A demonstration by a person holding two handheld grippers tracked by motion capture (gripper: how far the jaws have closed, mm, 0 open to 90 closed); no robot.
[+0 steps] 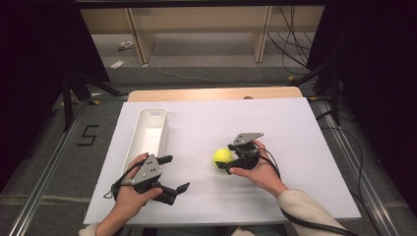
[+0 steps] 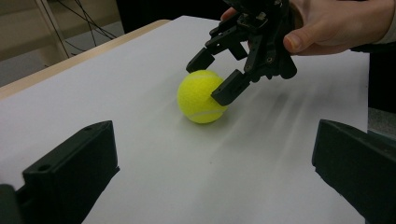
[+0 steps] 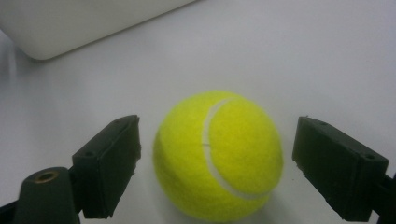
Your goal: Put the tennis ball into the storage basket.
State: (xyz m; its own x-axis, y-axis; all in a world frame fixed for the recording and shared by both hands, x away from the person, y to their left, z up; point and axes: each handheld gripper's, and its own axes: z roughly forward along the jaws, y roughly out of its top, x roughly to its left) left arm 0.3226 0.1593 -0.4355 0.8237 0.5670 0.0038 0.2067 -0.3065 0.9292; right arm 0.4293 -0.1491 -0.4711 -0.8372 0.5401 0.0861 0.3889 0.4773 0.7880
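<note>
Over at the lower left of the high view, the left hand-held gripper [image 1: 172,172] sits low over the table [image 1: 295,128], its two black jaws spread wide with nothing between them, the person's left hand [image 1: 129,195] wrapped around its body from below. Just above it, at centre left, a long white tray [image 1: 150,129] lies lengthways on the white sheet, its near end close to that gripper. Moving to the middle of the frame, there's the yellow tennis ball [image 1: 223,156], resting on the table, well apart from the tray. Right beside it, the right hand-held gripper [image 1: 223,163] comes in from the right, gripped by the right hand [image 1: 260,169], jaws parted on either side of the ball. The right gripper view shows it plainly: the ball [image 3: 218,156] sits between the two black jaws, a narrow gap at the left jaw and a wider one at the right, so they're open around it, not clamped. From the left gripper view, the ball [image 2: 201,96] sits at centre frame with the right gripper [image 2: 212,79] reaching down over it from the upper right, one fingertip in front of the ball, whether it touches I cannot tell
</note>
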